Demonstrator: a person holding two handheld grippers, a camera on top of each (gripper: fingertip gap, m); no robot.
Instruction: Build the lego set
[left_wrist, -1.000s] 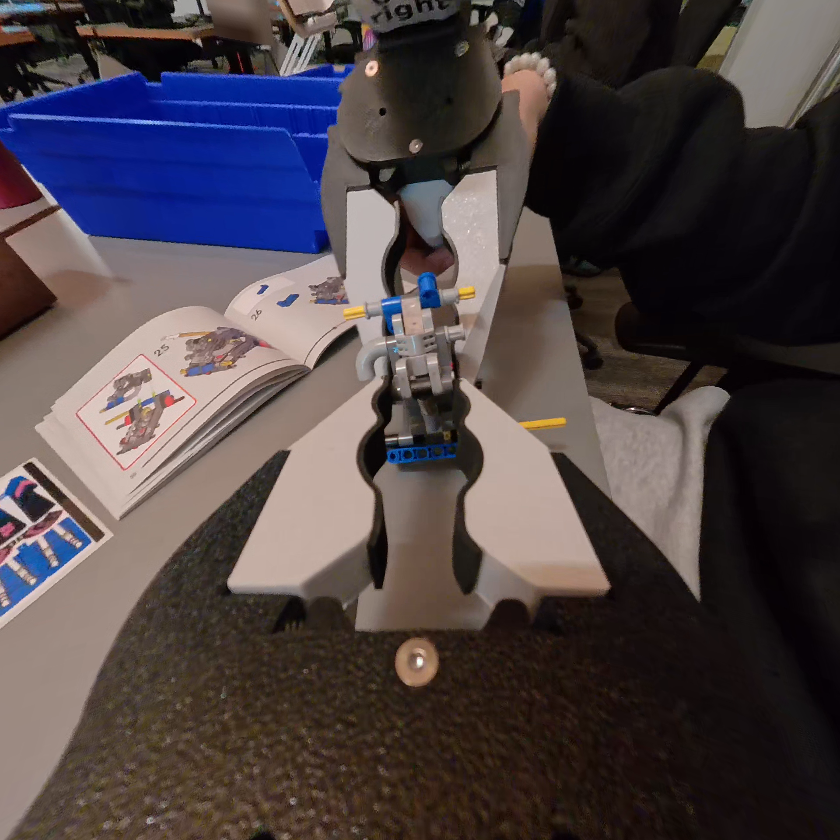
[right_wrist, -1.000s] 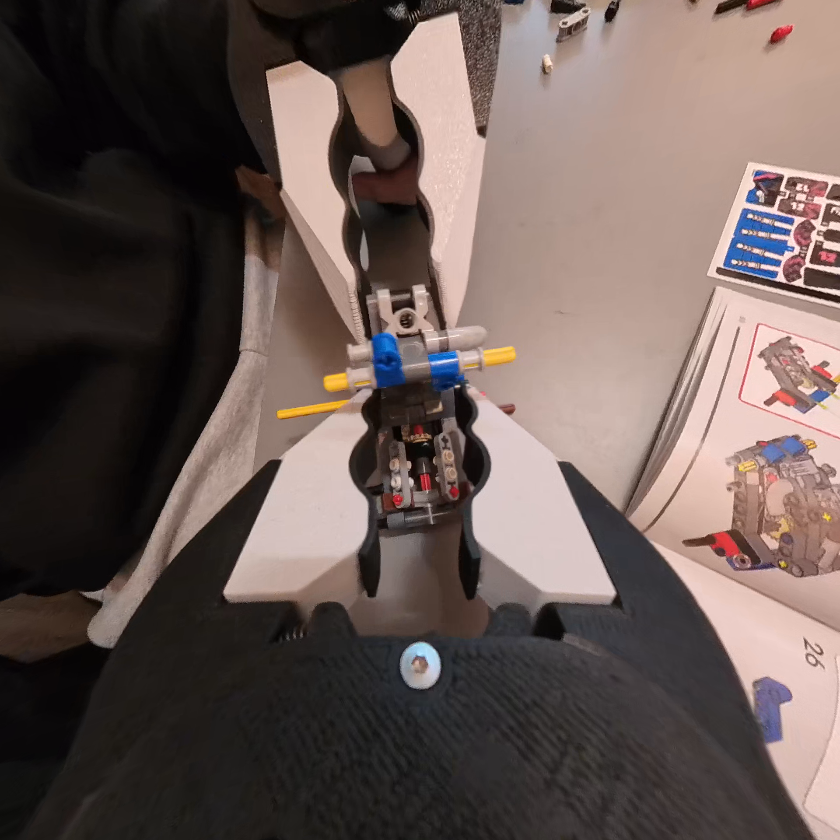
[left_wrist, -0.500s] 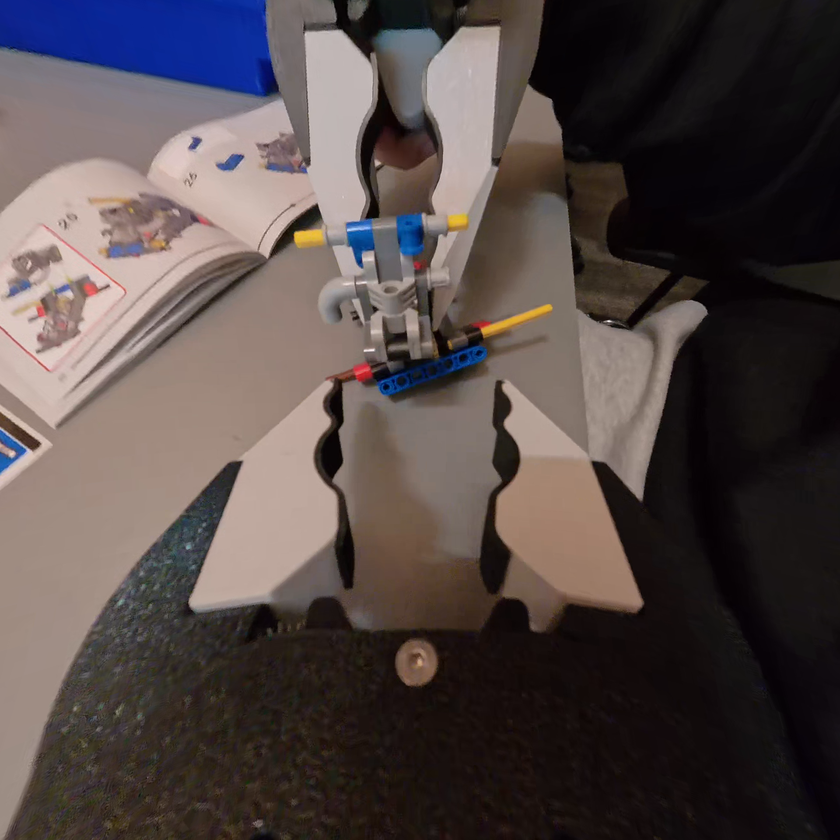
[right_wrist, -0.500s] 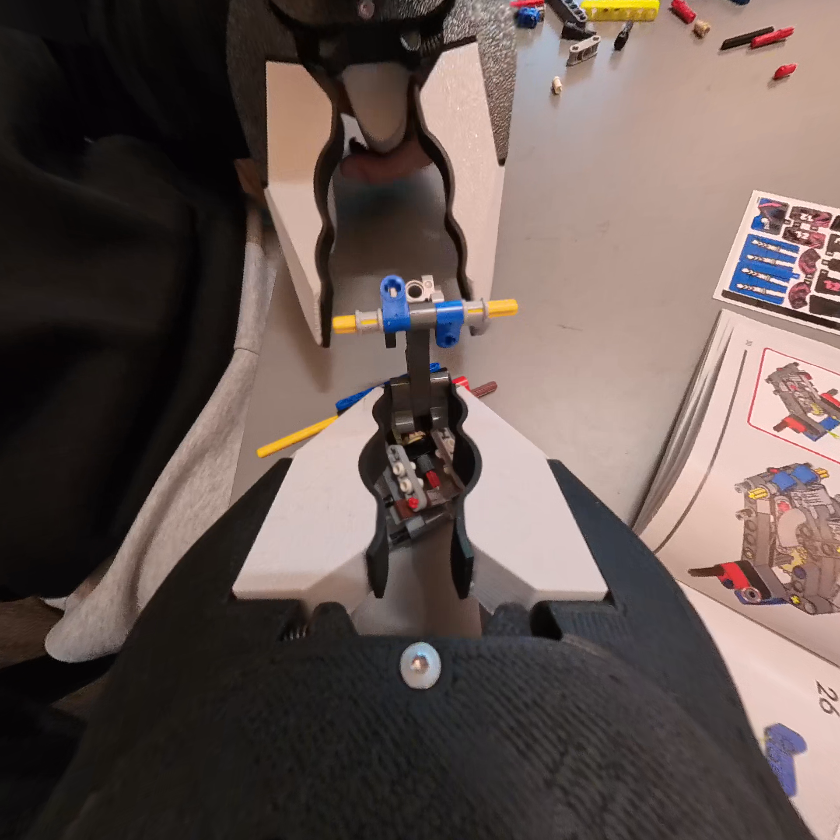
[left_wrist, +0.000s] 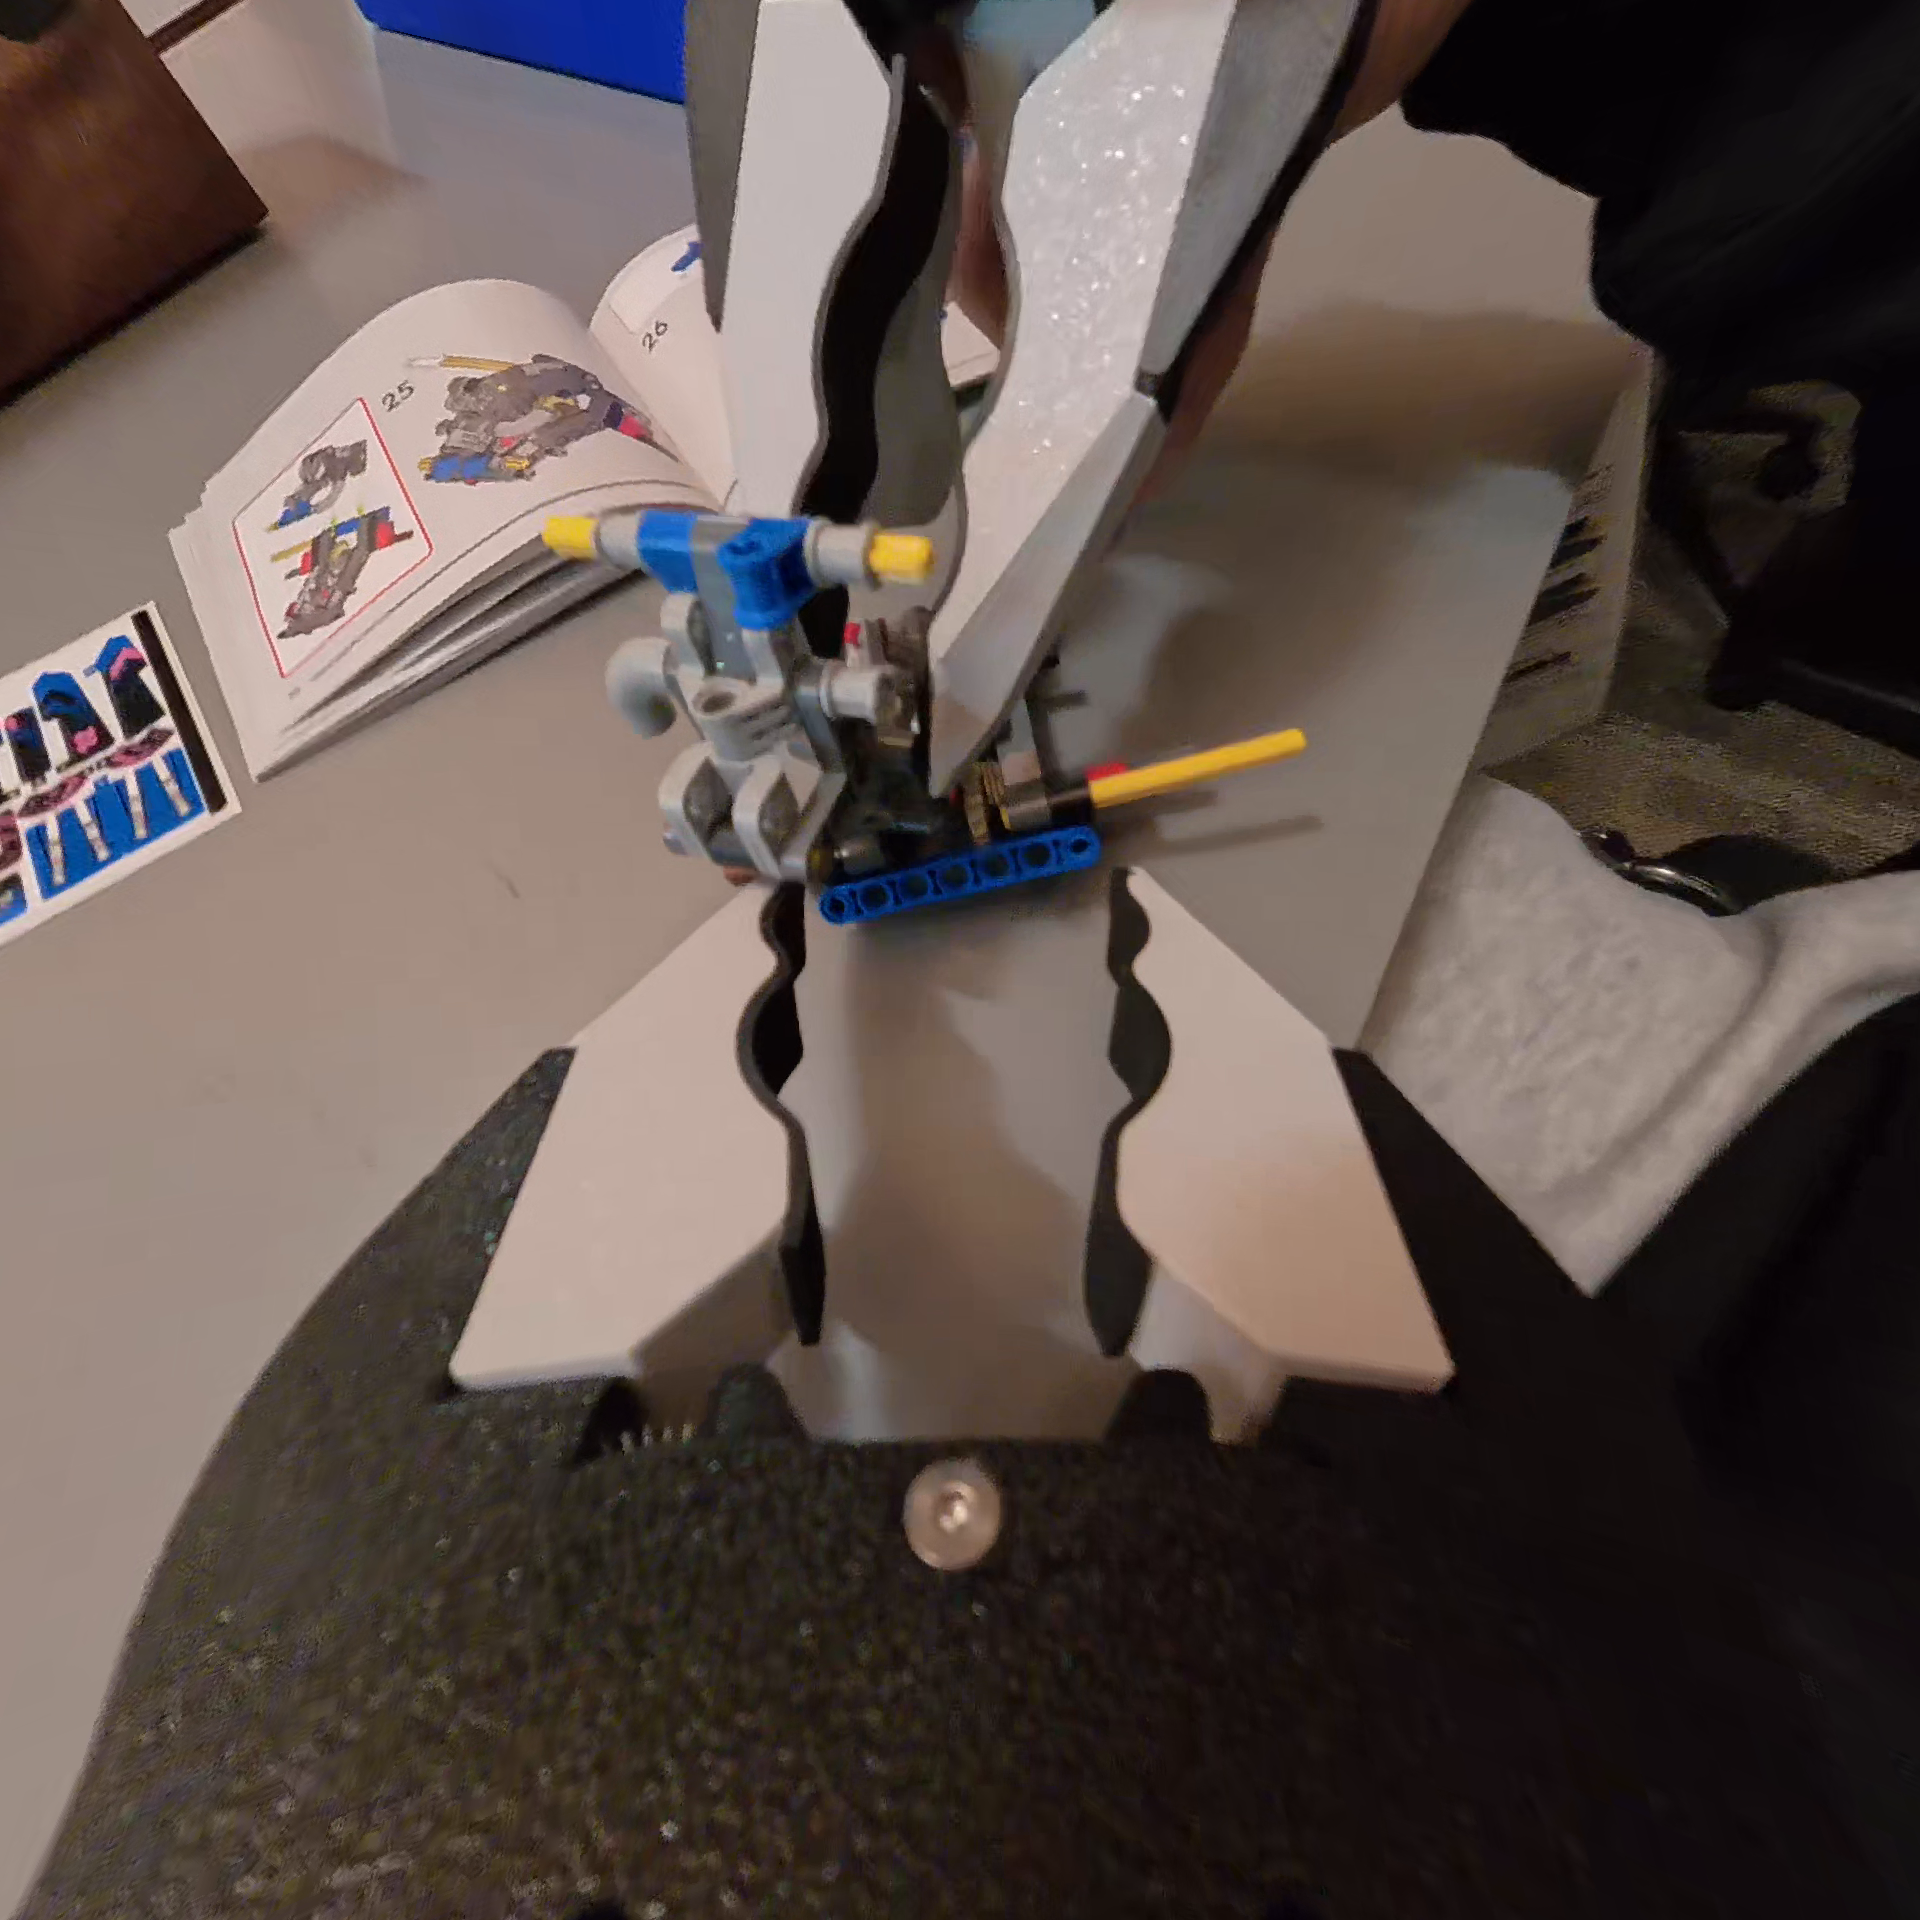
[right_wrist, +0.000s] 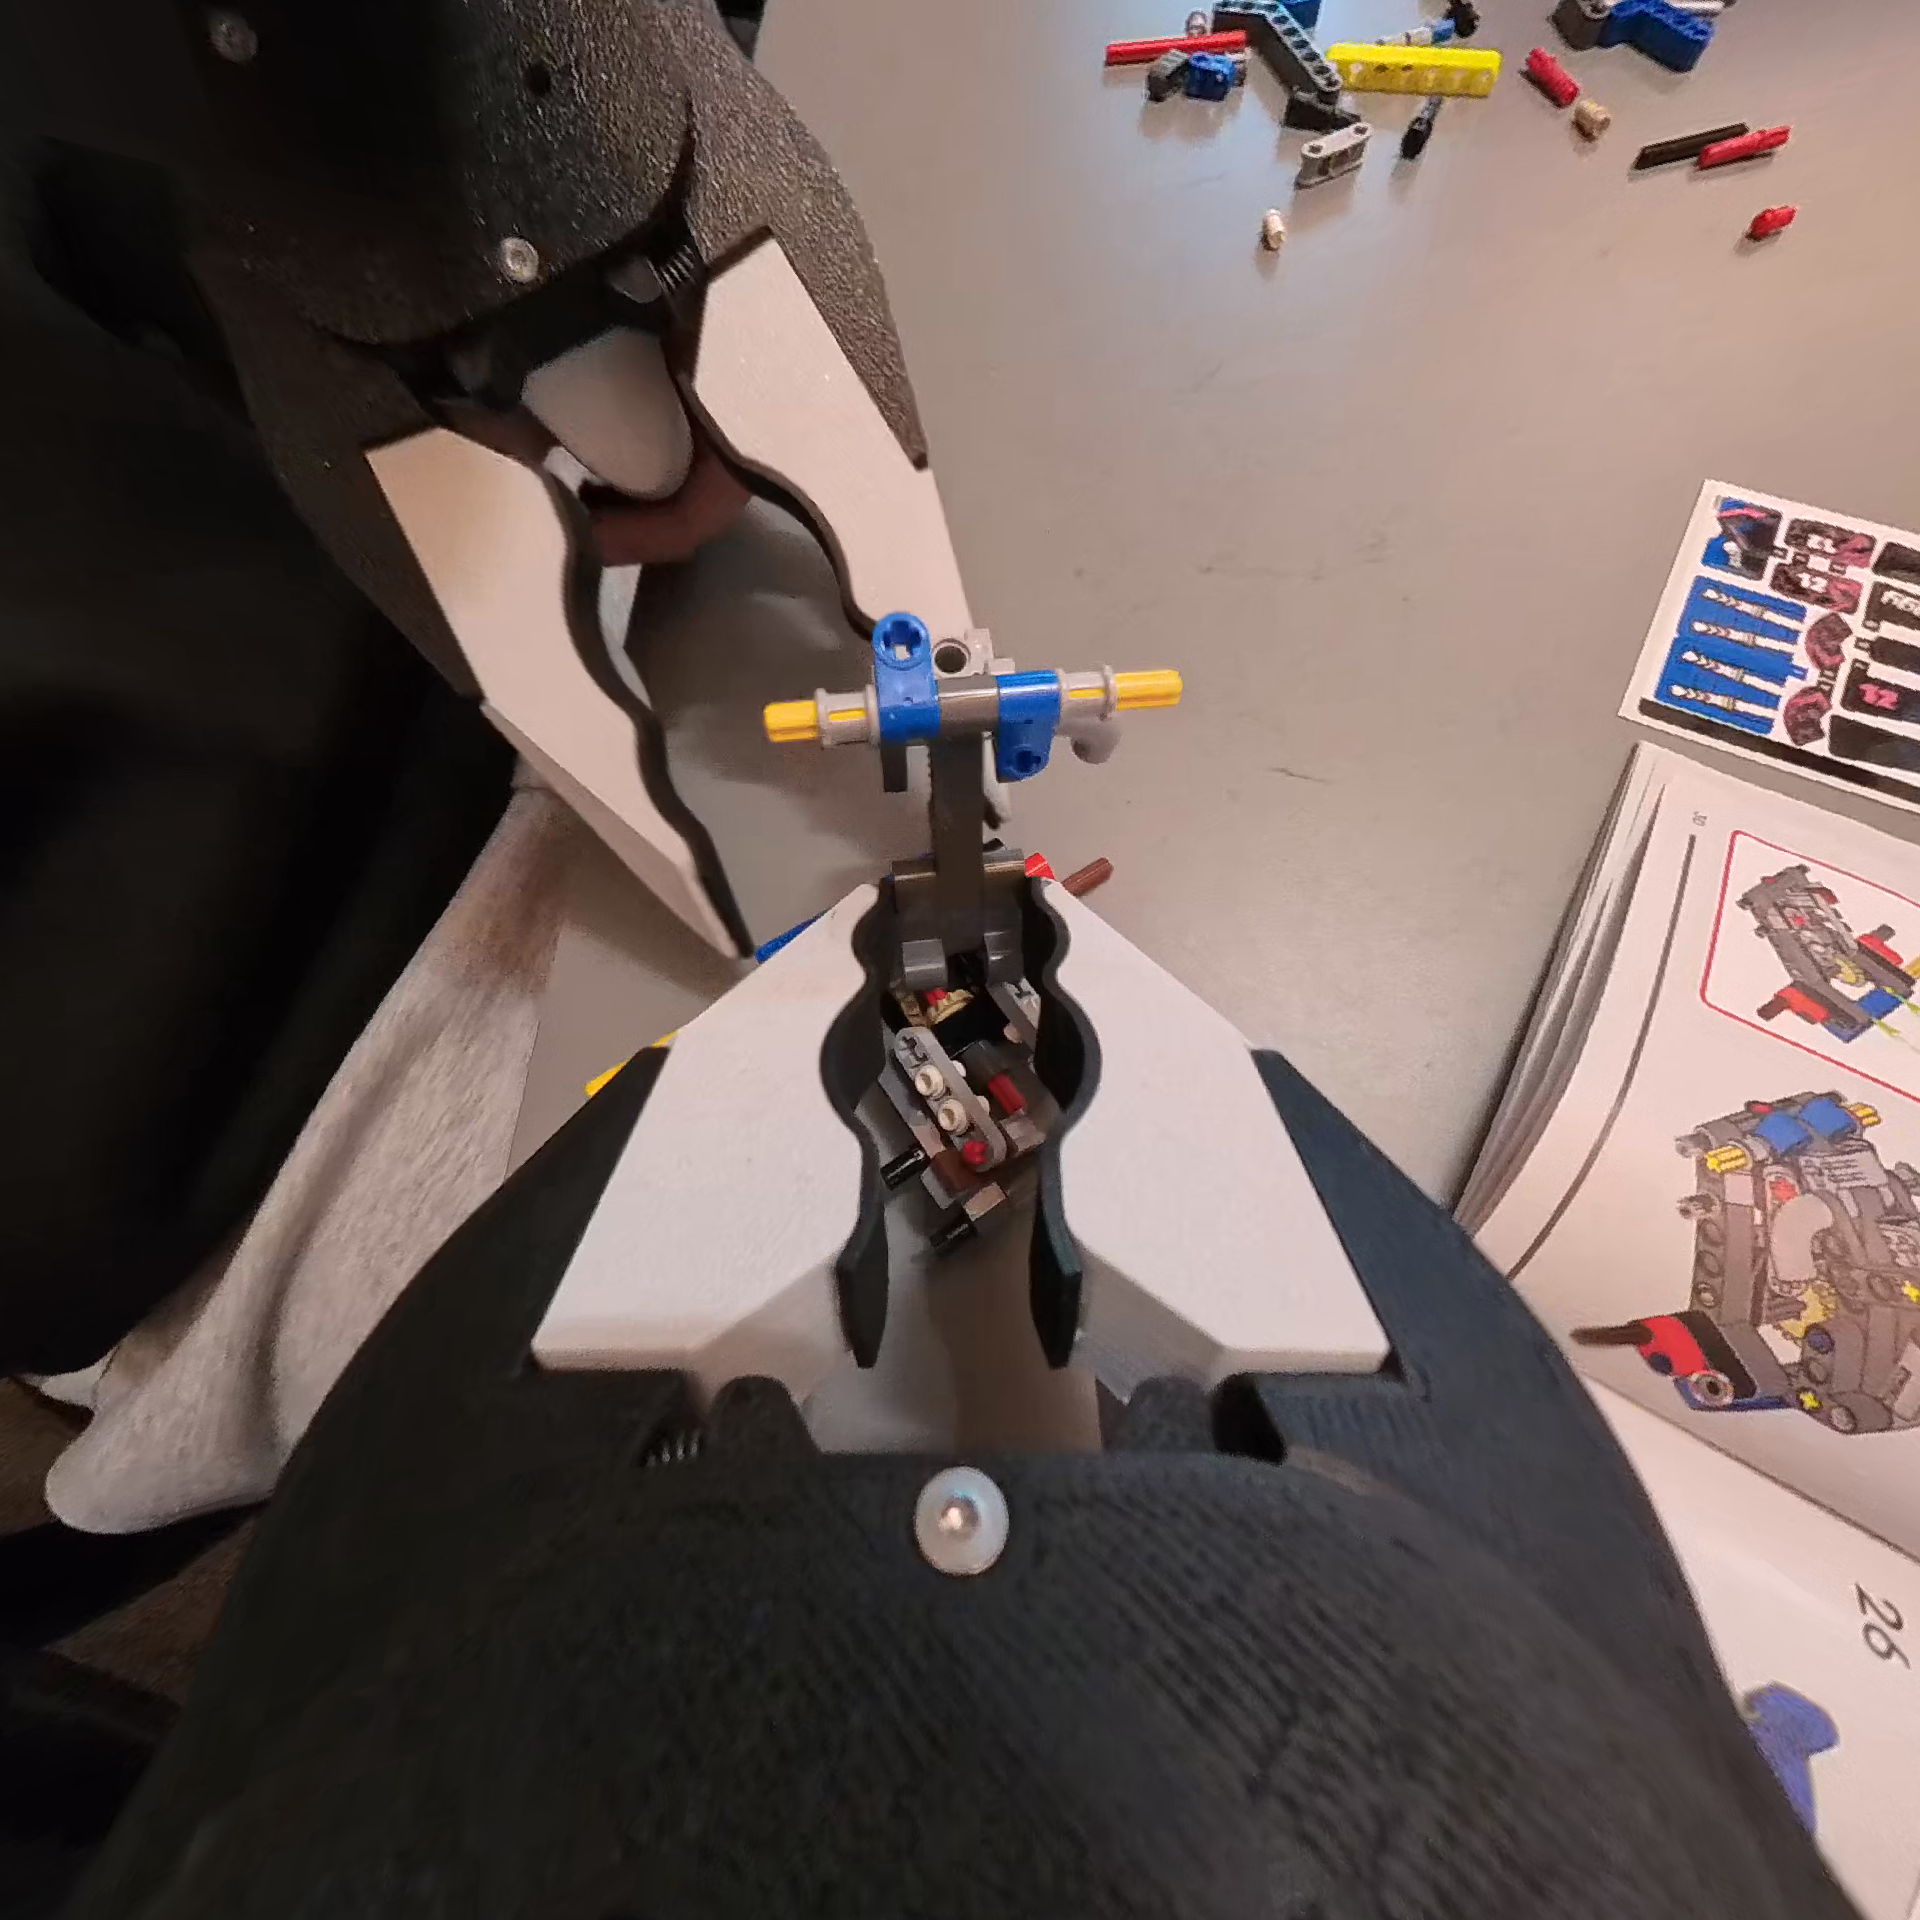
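The lego assembly (left_wrist: 769, 717) is a grey Technic build with blue connectors on a short yellow axle at its top, a blue beam at its base and a long yellow axle sticking out sideways. My right gripper (right_wrist: 961, 894) is shut on its lower part (right_wrist: 956, 1101) and holds it upright just above the table. In the left wrist view its fingers (left_wrist: 1060, 416) come down from above. My left gripper (left_wrist: 951, 894) is open and empty, with its tips just short of the blue beam. In the right wrist view the left gripper (right_wrist: 831, 790) stands open behind the assembly.
An open instruction booklet (left_wrist: 447, 499) and a sticker sheet (left_wrist: 94, 769) lie on the grey table (left_wrist: 364, 987) to the left. Loose lego pieces (right_wrist: 1403, 73) are scattered farther off. A grey cloth (left_wrist: 1558, 987) and a dark sleeve are at the table's right edge. Left and right tips are no more than a few centimetres apart.
My left gripper opened, let go of the assembly and drew back a little. My right gripper kept its hold and turned the assembly, so the blue beam and long yellow axle show.
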